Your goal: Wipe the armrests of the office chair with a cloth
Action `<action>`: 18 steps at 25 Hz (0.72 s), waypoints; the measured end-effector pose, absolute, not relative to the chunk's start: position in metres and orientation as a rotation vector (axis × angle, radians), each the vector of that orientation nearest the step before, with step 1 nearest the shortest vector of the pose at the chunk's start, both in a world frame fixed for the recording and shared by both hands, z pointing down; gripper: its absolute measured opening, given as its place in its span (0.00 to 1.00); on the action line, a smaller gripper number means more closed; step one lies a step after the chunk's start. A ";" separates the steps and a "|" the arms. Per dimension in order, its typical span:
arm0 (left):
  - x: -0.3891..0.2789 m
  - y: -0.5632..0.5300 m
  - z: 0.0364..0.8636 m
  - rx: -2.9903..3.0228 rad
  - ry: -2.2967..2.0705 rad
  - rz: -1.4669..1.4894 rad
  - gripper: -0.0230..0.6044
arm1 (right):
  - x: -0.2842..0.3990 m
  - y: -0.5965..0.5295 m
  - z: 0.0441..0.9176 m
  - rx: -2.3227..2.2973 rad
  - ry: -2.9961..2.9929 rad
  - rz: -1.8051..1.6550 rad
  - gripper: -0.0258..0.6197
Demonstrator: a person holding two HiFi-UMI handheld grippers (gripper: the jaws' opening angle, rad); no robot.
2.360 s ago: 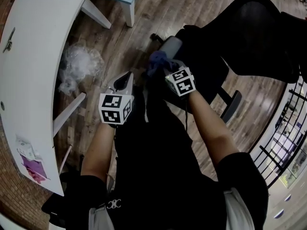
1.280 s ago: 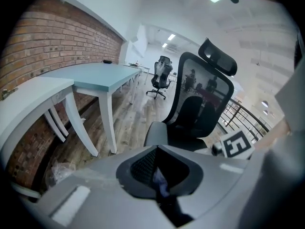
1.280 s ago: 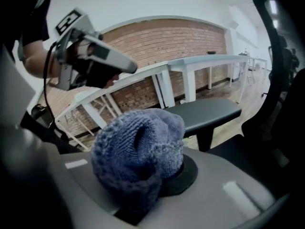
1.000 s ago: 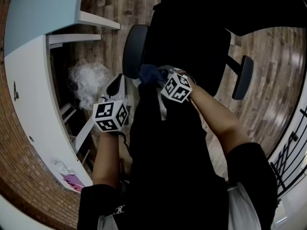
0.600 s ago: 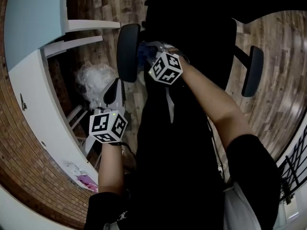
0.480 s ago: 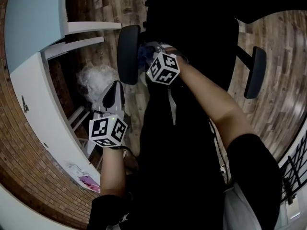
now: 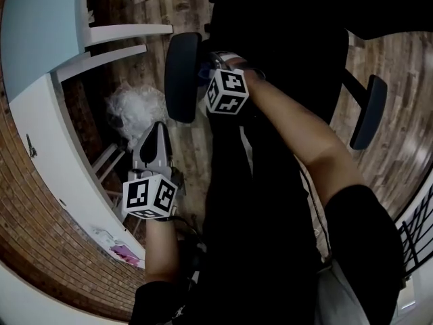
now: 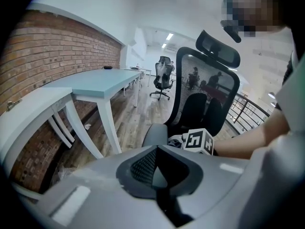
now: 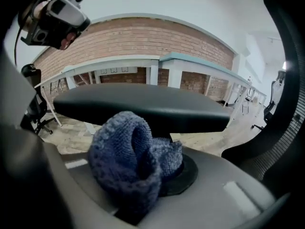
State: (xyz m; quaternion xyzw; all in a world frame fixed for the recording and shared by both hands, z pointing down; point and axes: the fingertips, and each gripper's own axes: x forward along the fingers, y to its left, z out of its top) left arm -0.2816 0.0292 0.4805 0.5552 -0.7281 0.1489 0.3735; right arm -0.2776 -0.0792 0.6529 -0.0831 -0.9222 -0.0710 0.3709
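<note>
Right gripper (image 7: 205,72), clamped on blue cloth (image 9: 127,163), meets the 11 o'clock armrest (image 7: 180,80); I judge the 3 o'clock armrest (image 7: 369,120) unwiped; left gripper (image 7: 157,131) closed, empty.

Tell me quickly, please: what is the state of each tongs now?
Left tongs: shut, holding nothing.
Right tongs: shut on the blue cloth.

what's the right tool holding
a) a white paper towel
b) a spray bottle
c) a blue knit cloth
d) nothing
c: the right gripper view shows the right tool shut on a bunched blue knit cloth, close by the dark armrest.
</note>
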 end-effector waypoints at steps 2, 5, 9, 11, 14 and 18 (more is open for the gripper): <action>-0.288 0.033 0.486 1.402 -1.869 0.380 0.05 | -0.281 -0.083 0.664 -0.210 -2.342 -0.199 0.11; -0.296 0.040 0.497 1.363 -1.876 0.373 0.05 | -0.284 -0.091 0.692 -0.200 -2.288 -0.205 0.11; -0.300 0.049 0.512 1.317 -1.876 0.358 0.05 | -0.284 -0.104 0.739 -0.179 -2.200 -0.181 0.11; -0.303 0.052 0.519 1.301 -1.876 0.347 0.05 | -0.287 -0.109 0.753 -0.178 -2.176 -0.161 0.11; -0.309 0.057 0.527 1.281 -1.878 0.330 0.05 | -0.292 -0.110 0.754 -0.194 -2.180 -0.139 0.11; -0.308 0.056 0.521 1.271 -1.892 0.294 0.05 | -0.287 -0.110 0.749 -0.174 -2.141 -0.122 0.11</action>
